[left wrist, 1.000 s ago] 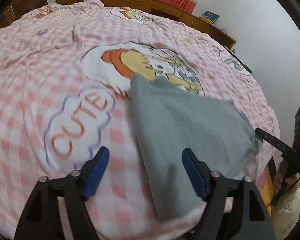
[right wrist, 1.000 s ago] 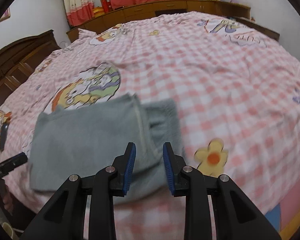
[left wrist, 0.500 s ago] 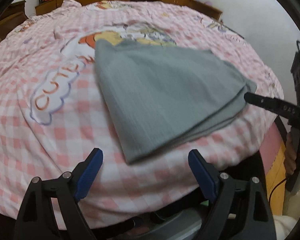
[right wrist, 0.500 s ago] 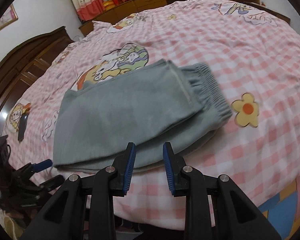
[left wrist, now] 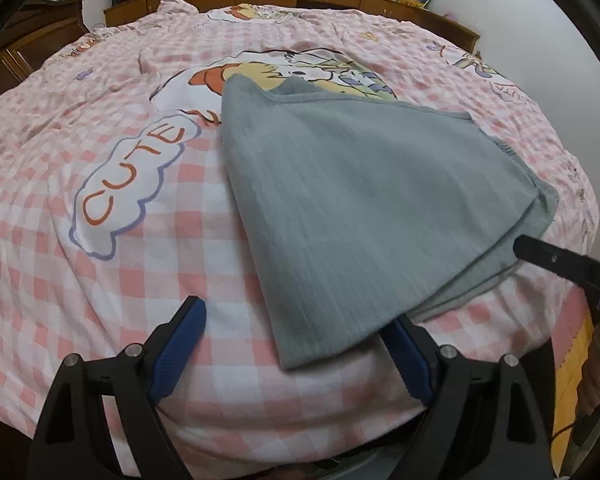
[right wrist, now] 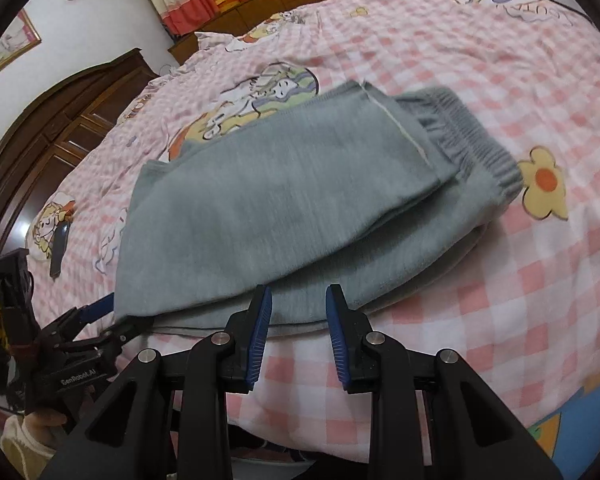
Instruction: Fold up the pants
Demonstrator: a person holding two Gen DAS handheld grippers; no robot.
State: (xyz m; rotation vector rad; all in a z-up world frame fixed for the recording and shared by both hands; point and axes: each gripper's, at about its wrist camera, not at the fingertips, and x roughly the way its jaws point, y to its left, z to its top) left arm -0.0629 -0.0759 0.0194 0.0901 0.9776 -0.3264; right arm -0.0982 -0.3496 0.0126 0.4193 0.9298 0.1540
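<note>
The grey sweatpants point(right wrist: 300, 200) lie folded in stacked layers on the pink checked bedspread point(left wrist: 100, 280), near the bed's front edge, the legs doubled up toward the elastic waistband point(right wrist: 476, 140). The step in hand appears to be a further fold, or the last squaring of the bundle. The left gripper point(left wrist: 296, 348) has its fingers spread wide, straddling the near corner of the pants; one finger sits under that corner's edge. The right gripper point(right wrist: 298, 336) holds its fingers narrowly parted, just short of the folded edge, gripping nothing. A next fold would call for closing on the near layers together and carrying them across without dragging the stack apart. Only the right view shows the waistband, the wooden wardrobe point(right wrist: 48, 120) and a dark handset point(right wrist: 60, 248) on the bedspread; only the left view shows the "CUTE" print point(left wrist: 132, 176).
</note>
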